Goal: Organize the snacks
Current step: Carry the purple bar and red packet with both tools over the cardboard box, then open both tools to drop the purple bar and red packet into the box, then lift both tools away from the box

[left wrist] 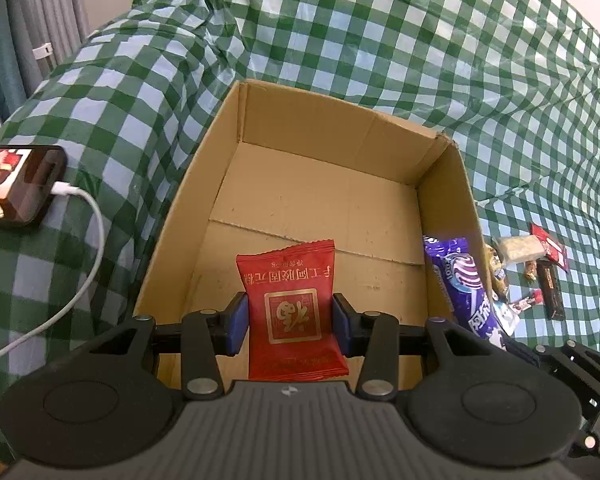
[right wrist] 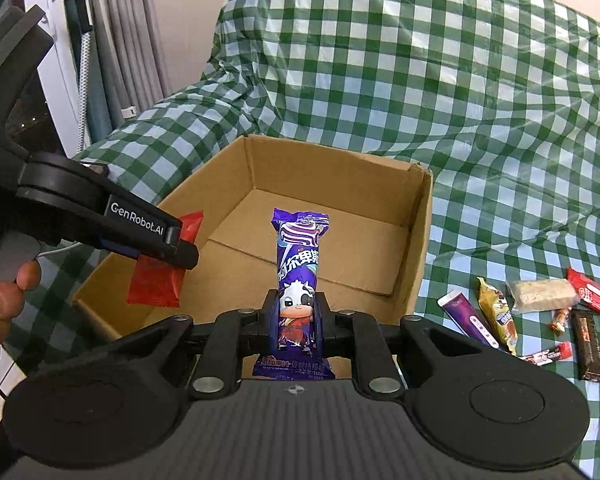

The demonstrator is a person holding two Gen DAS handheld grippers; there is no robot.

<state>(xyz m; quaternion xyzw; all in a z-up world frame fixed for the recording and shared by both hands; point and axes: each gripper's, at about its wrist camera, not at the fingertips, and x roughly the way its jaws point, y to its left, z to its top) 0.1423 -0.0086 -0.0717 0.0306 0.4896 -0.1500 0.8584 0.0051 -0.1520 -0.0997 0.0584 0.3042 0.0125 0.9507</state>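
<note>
My left gripper [left wrist: 290,322] is shut on a red snack packet [left wrist: 290,300] and holds it above the near end of an open cardboard box [left wrist: 448,208]. My right gripper [right wrist: 296,312] is shut on a purple candy packet [right wrist: 298,264] with a cartoon cow, above the near edge of the same box [right wrist: 420,240]. In the right wrist view the left gripper [right wrist: 180,252] with the red packet [right wrist: 156,284] is over the box's left wall. The purple packet [left wrist: 466,284] shows at the box's right wall in the left wrist view. The box floor is bare.
Several loose snacks [right wrist: 540,312] lie on the green checked cloth [right wrist: 420,80] right of the box; they also show in the left wrist view [left wrist: 528,272]. A phone [left wrist: 16,186] with a white cable lies left of the box. Grey curtains [right wrist: 112,40] hang at the far left.
</note>
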